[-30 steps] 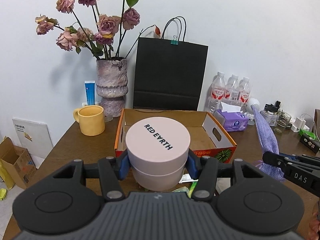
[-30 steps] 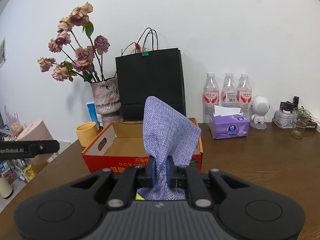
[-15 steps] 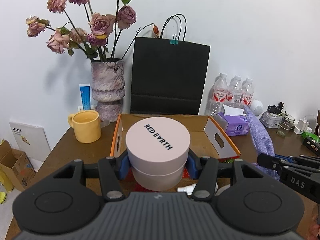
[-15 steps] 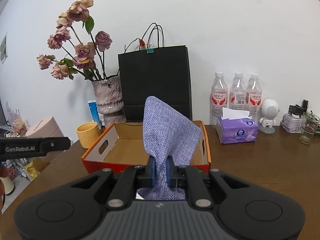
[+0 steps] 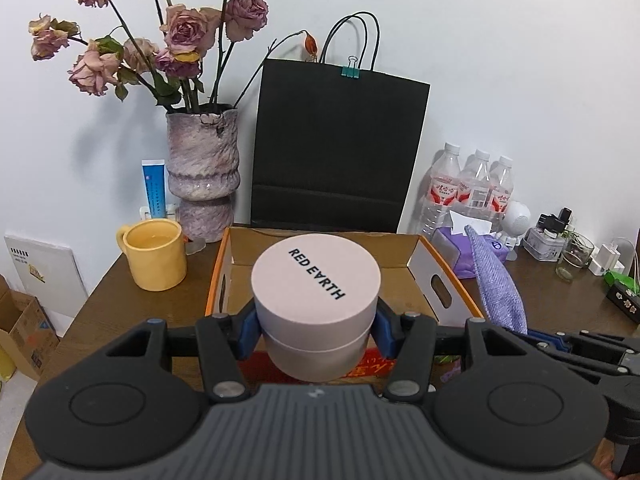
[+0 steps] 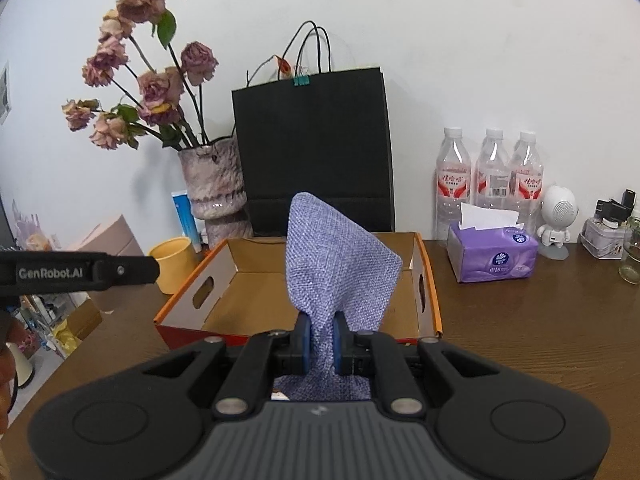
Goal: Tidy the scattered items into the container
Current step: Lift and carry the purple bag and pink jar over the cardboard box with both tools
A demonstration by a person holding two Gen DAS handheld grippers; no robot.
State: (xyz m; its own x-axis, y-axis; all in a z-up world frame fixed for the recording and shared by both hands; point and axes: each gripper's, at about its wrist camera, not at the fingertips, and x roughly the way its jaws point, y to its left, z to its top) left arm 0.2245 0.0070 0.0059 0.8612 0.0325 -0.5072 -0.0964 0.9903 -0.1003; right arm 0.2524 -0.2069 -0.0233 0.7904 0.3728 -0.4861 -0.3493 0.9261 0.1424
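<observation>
My left gripper point(image 5: 316, 330) is shut on a round pink box marked RED EARTH point(image 5: 316, 300) and holds it above the near edge of the orange cardboard tray point(image 5: 448, 276). My right gripper point(image 6: 320, 336) is shut on a folded purple woven cloth point(image 6: 338, 268), held upright just in front of the same tray point(image 6: 188, 300). The tray's brown floor looks bare. The cloth also shows in the left wrist view point(image 5: 496, 284), to the right of the tray. The pink box shows at the left of the right wrist view point(image 6: 116, 236).
Behind the tray stand a black paper bag point(image 5: 336, 148), a vase of dried roses point(image 5: 202, 172) and a yellow mug point(image 5: 156, 254). To the right are water bottles point(image 6: 490, 176), a purple tissue pack point(image 6: 494, 254), a white figurine point(image 6: 556, 216) and a glass point(image 5: 574, 256).
Both grippers have moved forward towards the tray, still holding their items. The tray and the things behind it look larger and closer.
</observation>
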